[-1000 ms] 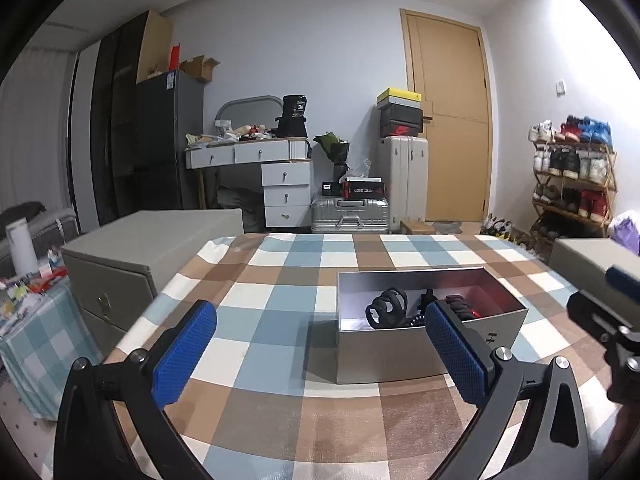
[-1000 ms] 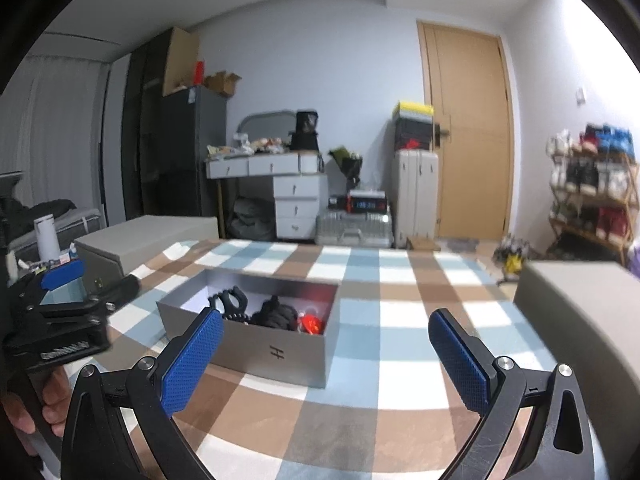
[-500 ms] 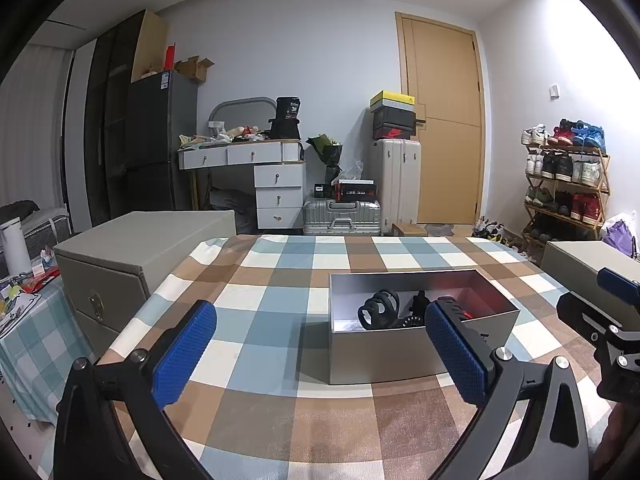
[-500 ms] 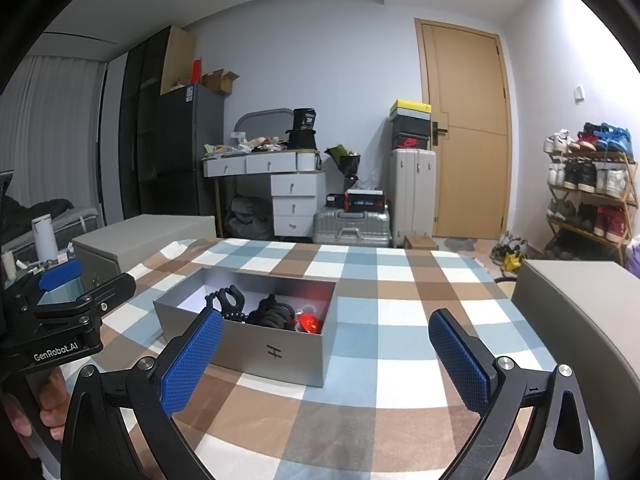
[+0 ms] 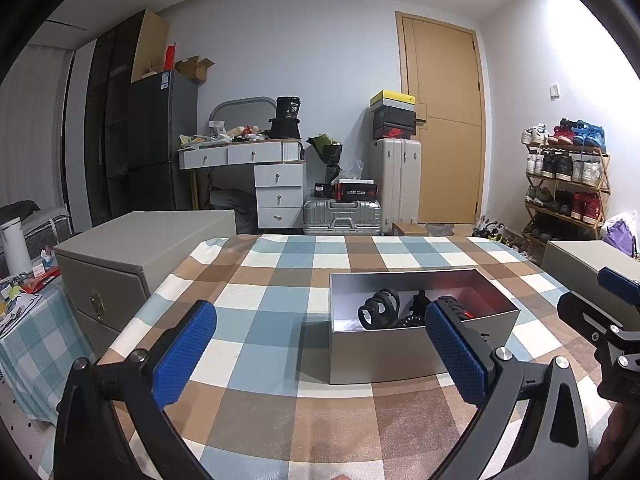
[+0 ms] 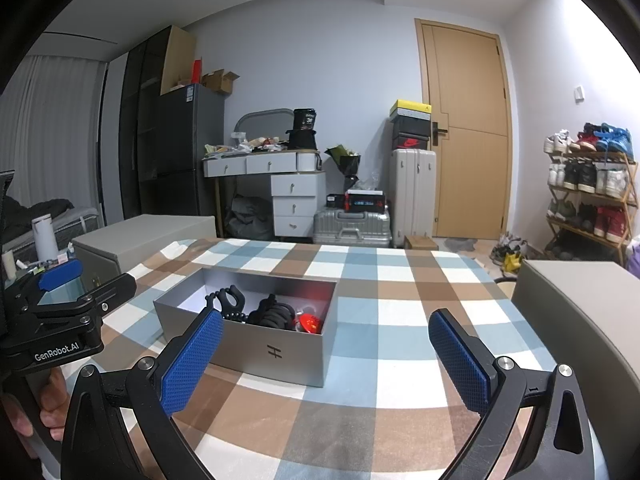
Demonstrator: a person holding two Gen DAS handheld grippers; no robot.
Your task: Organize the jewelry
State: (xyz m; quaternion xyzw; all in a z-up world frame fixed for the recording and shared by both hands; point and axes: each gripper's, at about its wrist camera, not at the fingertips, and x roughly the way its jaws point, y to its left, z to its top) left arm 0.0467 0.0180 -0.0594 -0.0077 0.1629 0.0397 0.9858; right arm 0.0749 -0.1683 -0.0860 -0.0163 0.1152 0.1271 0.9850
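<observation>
A silver open box (image 5: pixel 404 356) stands on the checked tablecloth (image 5: pixel 280 304); it also shows in the right wrist view (image 6: pixel 276 354). Inside lie black hair claws (image 5: pixel 378 307) (image 6: pixel 230 300), a black coiled piece (image 6: pixel 276 312) and a red item (image 6: pixel 310 322). My left gripper (image 5: pixel 320 344) is open and empty, just in front of the box's left half. My right gripper (image 6: pixel 326 354) is open and empty, in front of the box's right end. Each gripper shows at the edge of the other's view (image 5: pixel 604 320) (image 6: pixel 64 312).
A grey drawer cabinet (image 5: pixel 132 256) stands at the table's left edge and another grey box (image 6: pixel 580 320) at its right. Beyond the table are a white desk (image 5: pixel 256 160), suitcases (image 5: pixel 344 216), a door and a shoe rack (image 5: pixel 568 184).
Both grippers have drifted slightly; the box sits a little further right in the left wrist view. Both stay open and empty. The box's contents have not moved.
</observation>
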